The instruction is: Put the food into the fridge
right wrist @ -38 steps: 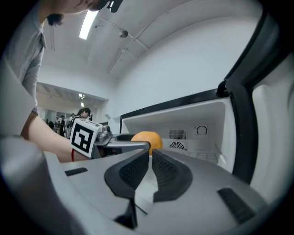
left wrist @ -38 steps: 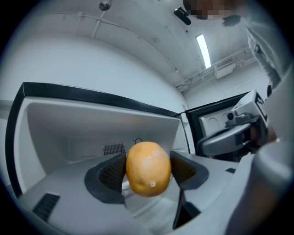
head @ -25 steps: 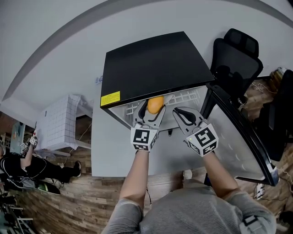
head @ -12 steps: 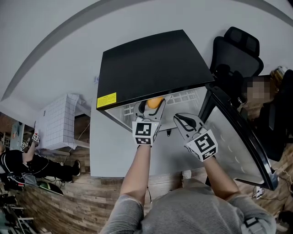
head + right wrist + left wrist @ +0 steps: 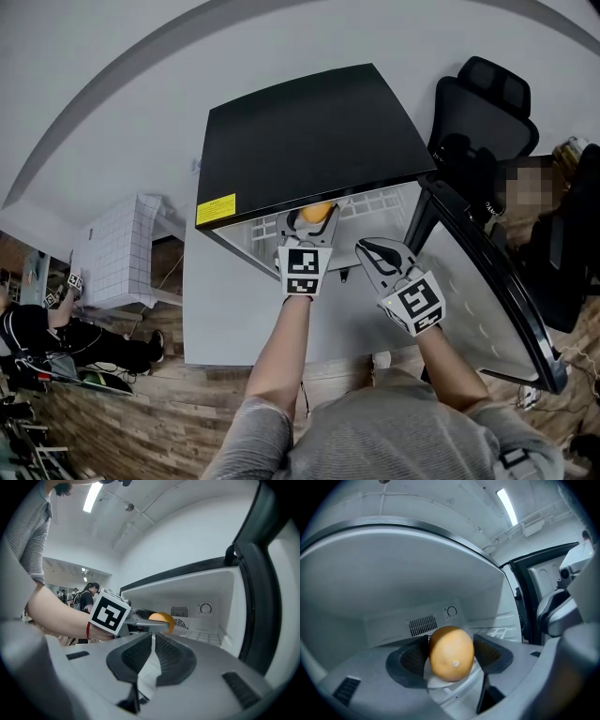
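One black-topped fridge stands with its single door swung wide to the right, so the white interior shows. One black office chair sits behind the door.

There are two tools, one in each hand. The left forearm reaches straight forward, and the left tool is at the mouth of the fridge, just under the top edge. Its two pads clamp the one orange fruit from either side. The fruit is inside the cabinet, in front of the back wall's vent and dial. Whether it touches the shelf cannot be told.

The right arm is bent and held lower. The right tool is just outside the opening, beside the left one, its jaws drawn together on nothing.
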A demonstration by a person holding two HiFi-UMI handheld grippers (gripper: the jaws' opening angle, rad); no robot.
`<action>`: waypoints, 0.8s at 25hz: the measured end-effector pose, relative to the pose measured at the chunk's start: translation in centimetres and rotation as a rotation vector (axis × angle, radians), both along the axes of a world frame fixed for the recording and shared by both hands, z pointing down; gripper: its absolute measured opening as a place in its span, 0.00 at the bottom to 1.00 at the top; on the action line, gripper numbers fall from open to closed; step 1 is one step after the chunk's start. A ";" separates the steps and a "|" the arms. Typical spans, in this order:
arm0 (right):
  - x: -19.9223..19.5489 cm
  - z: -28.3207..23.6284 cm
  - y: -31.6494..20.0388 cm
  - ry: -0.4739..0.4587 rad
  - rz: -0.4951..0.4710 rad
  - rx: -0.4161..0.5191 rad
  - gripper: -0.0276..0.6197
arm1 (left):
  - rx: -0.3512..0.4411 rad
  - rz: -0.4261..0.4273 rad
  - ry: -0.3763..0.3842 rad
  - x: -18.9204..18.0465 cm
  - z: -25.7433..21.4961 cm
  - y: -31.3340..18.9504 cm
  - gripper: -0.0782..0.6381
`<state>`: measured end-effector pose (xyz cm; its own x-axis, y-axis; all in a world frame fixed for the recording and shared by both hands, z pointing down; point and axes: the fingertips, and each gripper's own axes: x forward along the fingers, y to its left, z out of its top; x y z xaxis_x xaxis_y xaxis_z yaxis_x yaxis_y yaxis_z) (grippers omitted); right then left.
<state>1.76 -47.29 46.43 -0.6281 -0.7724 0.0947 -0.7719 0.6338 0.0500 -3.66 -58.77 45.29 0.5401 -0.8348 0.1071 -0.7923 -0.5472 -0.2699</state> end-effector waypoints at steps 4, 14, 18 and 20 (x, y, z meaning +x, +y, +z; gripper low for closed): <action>0.3 -0.3 0.1 0.005 0.005 0.008 0.06 | -0.003 -0.034 0.005 0.1 0.0 -0.3 0.54; 0.5 -0.1 0.1 0.004 0.012 0.000 0.06 | 0.011 -0.016 0.075 -0.5 -0.8 0.9 0.54; 0.2 -0.1 0.2 0.003 0.013 0.001 0.06 | 0.035 -0.007 0.070 -0.7 -1.5 1.9 0.55; 0.1 -0.2 0.3 0.004 0.013 0.003 0.06 | 0.045 -0.011 0.066 -1.0 -1.8 2.6 0.55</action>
<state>1.84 -46.98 46.28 -0.6176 -0.7808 0.0946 -0.7799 0.6235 0.0548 -4.70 -56.16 43.53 0.5357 -0.8438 0.0335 -0.8149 -0.5269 -0.2413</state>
